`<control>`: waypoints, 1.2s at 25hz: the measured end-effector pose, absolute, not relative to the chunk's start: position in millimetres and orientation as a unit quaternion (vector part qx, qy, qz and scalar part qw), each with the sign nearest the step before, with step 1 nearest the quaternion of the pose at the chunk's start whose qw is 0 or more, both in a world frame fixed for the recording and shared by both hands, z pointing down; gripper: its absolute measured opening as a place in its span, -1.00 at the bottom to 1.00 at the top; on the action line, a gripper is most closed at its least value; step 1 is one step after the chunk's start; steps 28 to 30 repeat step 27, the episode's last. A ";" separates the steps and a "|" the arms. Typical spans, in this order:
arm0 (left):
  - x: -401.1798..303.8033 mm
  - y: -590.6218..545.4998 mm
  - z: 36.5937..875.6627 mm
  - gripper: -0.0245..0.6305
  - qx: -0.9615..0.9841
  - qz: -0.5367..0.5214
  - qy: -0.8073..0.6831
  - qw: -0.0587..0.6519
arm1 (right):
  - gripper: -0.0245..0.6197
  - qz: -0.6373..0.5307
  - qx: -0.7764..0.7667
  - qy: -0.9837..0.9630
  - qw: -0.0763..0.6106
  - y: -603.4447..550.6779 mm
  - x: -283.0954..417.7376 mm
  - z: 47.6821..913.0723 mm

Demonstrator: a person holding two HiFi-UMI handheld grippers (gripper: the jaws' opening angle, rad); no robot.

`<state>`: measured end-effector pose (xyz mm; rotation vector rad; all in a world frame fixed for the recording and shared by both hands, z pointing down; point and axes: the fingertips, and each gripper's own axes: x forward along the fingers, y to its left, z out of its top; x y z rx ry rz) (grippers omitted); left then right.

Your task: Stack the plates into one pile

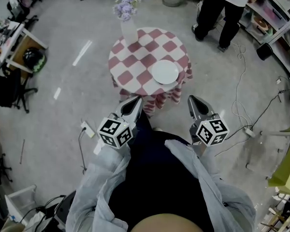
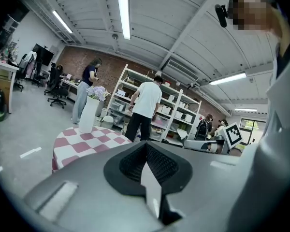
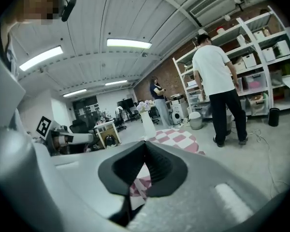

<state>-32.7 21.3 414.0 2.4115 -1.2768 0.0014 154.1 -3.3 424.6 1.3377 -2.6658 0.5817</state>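
Head view, plate: a white round plate [image 1: 164, 72] lies on the near right part of the round desk [image 1: 135, 62], on its red and white checked cloth. It is plain and smooth, with a slightly raised rim.
Head view, pile: from above I cannot tell if more plates lie under it.
Head view, tools: the left tool [image 1: 137, 101] and the right tool [image 1: 193, 100] are held side by side in front of the desk. Both point toward the plate and are apart from it.
Head view, other things: a white vase [image 1: 128, 30] with pale flowers stands at the far edge of the desk. A person [image 1: 217, 8] stands behind, cut off by the top border.
Left gripper view, tool: the jaws meet at the tips, with nothing between them.
Left gripper view, hidden: the tool's own body covers the near half of the desk, so the plate is hidden. Only the vase and a part of the cloth show.
Right gripper view, tool: the jaws are pressed together and empty. Through the small gap under the tips a piece of checked cloth shows.
Right gripper view, hidden: the desk is half covered by the tool, and the plate cannot be made out.
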 end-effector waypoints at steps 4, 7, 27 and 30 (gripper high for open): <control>-31.1 28.0 415.1 -0.90 0.866 0.005 -0.456 0.205 | -0.92 0.177 0.444 -0.875 0.079 -7.6 153.3 428.8; -33.0 31.3 417.7 -0.90 0.866 0.013 -0.457 0.204 | -0.92 0.181 0.446 -0.873 0.079 -5.7 149.5 429.7; -34.4 33.7 432.2 -0.90 0.863 0.030 -0.458 0.211 | -0.92 0.197 0.446 -0.868 0.094 7.2 144.0 444.9; -34.4 33.7 432.2 -0.90 0.863 0.030 -0.458 0.211 | -0.92 0.197 0.446 -0.868 0.094 7.2 144.0 444.9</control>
